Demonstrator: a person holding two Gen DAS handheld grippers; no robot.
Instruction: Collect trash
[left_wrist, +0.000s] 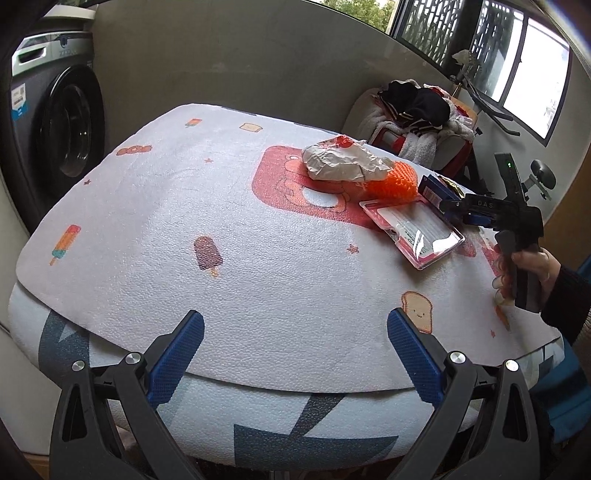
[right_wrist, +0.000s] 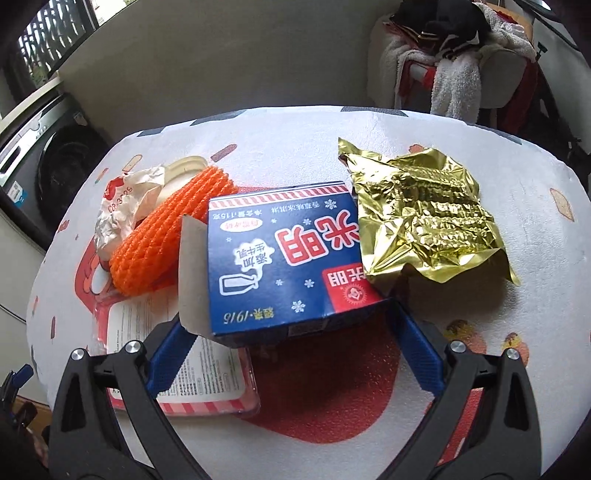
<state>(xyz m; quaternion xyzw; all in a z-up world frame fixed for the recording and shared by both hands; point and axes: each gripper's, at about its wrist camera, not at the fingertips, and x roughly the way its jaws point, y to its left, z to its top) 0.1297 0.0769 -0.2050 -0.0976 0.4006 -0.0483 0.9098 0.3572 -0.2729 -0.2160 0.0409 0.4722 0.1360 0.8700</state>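
Note:
Trash lies in a cluster on the table's white foam mat (left_wrist: 221, 184). It includes a crumpled paper wrapper (left_wrist: 340, 162) (right_wrist: 122, 206), an orange foam net (left_wrist: 391, 181) (right_wrist: 166, 240) and a pink plastic tray (left_wrist: 417, 232) (right_wrist: 177, 369). There is also a blue carton (left_wrist: 434, 192) (right_wrist: 288, 251) and a gold foil bag (right_wrist: 424, 214). My right gripper (right_wrist: 286, 319) (left_wrist: 447, 206) is open wide, and the carton's near end sits between its fingers. That carton partly overlaps the tray. My left gripper (left_wrist: 295, 332) hangs open and empty over the table's near edge.
A washing machine (left_wrist: 62, 122) (right_wrist: 48, 166) stands left of the table. Behind the table is a chair piled with clothes (left_wrist: 417, 114) (right_wrist: 454, 55). A person's hand (left_wrist: 528, 266) holds the right gripper's handle. A cream lid (right_wrist: 184, 170) peeks from behind the net.

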